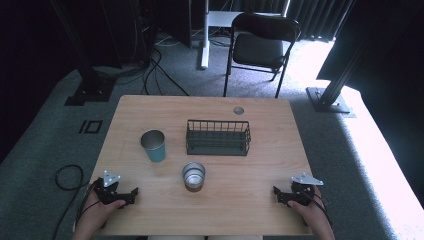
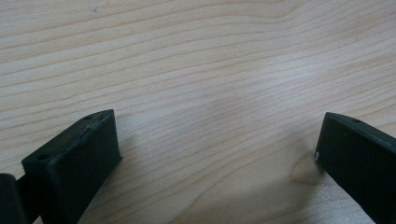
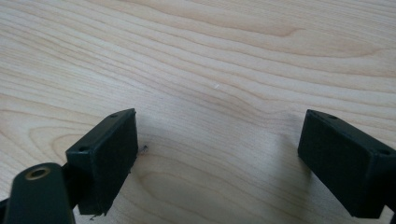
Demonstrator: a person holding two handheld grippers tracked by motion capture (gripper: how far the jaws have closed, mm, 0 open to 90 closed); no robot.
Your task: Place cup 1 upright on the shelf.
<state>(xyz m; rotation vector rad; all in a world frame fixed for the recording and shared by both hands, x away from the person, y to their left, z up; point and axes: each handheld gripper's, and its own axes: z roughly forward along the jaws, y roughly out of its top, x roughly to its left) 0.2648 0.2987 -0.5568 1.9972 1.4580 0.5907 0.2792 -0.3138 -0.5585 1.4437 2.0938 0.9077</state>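
Note:
On the wooden table (image 1: 150,110) stand a teal metal cup (image 1: 153,145), a short silver cup (image 1: 193,175) nearer the front, and a black wire basket (image 1: 218,137) behind it. My left gripper (image 1: 134,192) rests at the front left, held by a hand, jaws pointing toward the middle. In the left gripper view its jaws stand wide apart over bare wood (image 2: 219,140). My right gripper (image 1: 276,191) lies at the front right, also open, with only wood grain between its fingers (image 3: 107,154). Both are well away from the cups.
A small round metal insert (image 1: 238,110) sits in the table's far edge. Beyond the table are a black folding chair (image 1: 260,47), a white desk leg (image 1: 204,35) and black frame posts (image 1: 87,75). A cable loop (image 1: 67,177) lies on the grey carpet at left.

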